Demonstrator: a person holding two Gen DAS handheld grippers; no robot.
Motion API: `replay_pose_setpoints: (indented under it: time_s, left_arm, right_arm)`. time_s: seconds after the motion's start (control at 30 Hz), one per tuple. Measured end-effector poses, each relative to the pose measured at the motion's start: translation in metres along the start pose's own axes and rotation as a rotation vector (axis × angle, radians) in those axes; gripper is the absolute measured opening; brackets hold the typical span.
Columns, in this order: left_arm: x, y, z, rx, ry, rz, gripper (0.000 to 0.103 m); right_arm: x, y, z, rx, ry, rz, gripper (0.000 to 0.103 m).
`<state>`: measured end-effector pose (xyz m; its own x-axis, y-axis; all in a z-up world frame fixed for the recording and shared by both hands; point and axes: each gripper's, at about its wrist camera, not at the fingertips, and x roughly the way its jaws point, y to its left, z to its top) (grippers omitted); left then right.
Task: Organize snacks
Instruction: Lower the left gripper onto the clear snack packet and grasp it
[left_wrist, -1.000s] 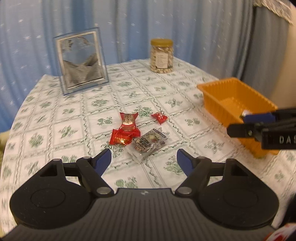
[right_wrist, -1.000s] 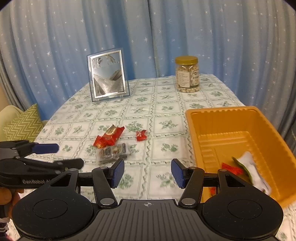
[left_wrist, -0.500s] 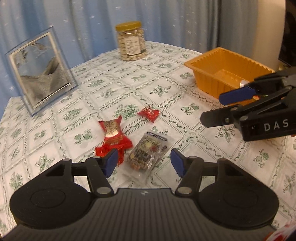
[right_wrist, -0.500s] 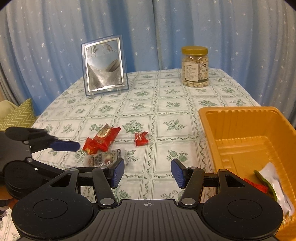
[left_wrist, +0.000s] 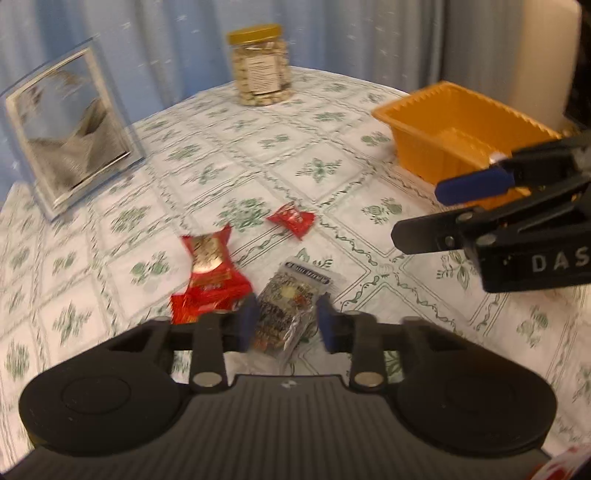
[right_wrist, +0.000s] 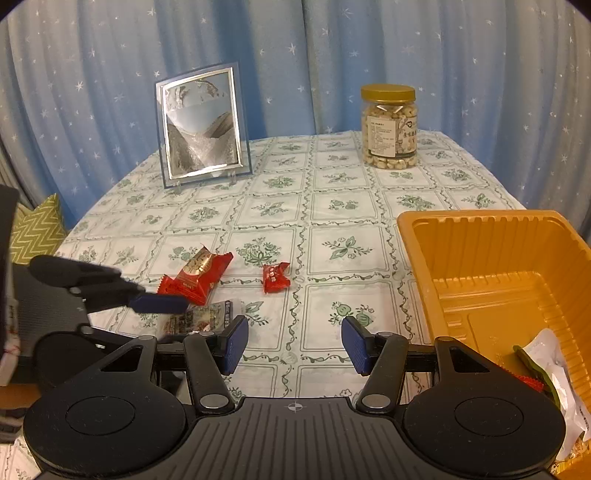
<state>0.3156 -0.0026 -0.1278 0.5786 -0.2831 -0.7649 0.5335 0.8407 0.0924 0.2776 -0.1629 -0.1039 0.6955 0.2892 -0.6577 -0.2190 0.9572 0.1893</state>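
A clear snack packet (left_wrist: 291, 295) lies on the flowered tablecloth. My left gripper (left_wrist: 286, 325) is closing on it, and both blue pads touch its crinkled sides. A large red packet (left_wrist: 210, 273) lies just left of it, and a small red packet (left_wrist: 293, 219) farther back. In the right wrist view the same clear packet (right_wrist: 201, 319), large red packet (right_wrist: 197, 277) and small red packet (right_wrist: 275, 277) show left of centre. My right gripper (right_wrist: 294, 345) hangs open over bare cloth, holding nothing, beside the orange tray (right_wrist: 480, 218), which holds a white packet (right_wrist: 554, 362).
A jar of nuts (right_wrist: 388, 127) and a standing picture frame (right_wrist: 201, 127) are at the table's back. Blue curtains close off the far side. A green zigzag cushion (right_wrist: 35, 232) sits off the left edge. The right gripper's arm (left_wrist: 517, 221) reaches in near the tray (left_wrist: 424, 122).
My left gripper came down and forward over the clear packet and its jaws narrowed from wide open onto it. The right gripper moved slightly forward and down, then stayed still.
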Motion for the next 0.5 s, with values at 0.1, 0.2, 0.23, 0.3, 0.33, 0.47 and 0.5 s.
replay_pose_setpoints:
  time_s: [0.1,0.2,0.23,0.3,0.33,0.47,0.5]
  left_arm:
    - [-0.008,0.000,-0.008,-0.050,-0.007,0.021,0.024]
    - [-0.009,-0.004,-0.014,-0.018,-0.038,0.046,0.024]
    - [-0.008,-0.005,-0.014,0.006,-0.044,0.049,0.025]
    - [-0.004,-0.005,-0.013,0.051,-0.056,0.046,0.034]
    - [-0.002,-0.004,-0.012,0.068,-0.057,0.041,0.040]
    - [0.009,0.003,-0.008,0.105,-0.049,-0.007,0.045]
    - [0.011,0.003,-0.008,0.115,-0.047,-0.021,0.045]
  right_arm:
    - [0.001,0.001,0.001,-0.004,-0.003,0.000,0.056]
    - [0.001,0.003,0.002,-0.009,-0.007,0.001,0.056]
    - [0.002,0.003,0.003,-0.010,-0.007,0.001,0.056]
    - [0.002,0.002,0.003,-0.007,-0.007,0.000,0.056]
    - [0.003,0.002,0.003,-0.008,-0.007,-0.001,0.056]
    - [0.005,0.000,0.003,-0.003,-0.001,-0.009,0.056]
    - [0.005,-0.001,0.003,-0.004,-0.002,-0.010,0.056]
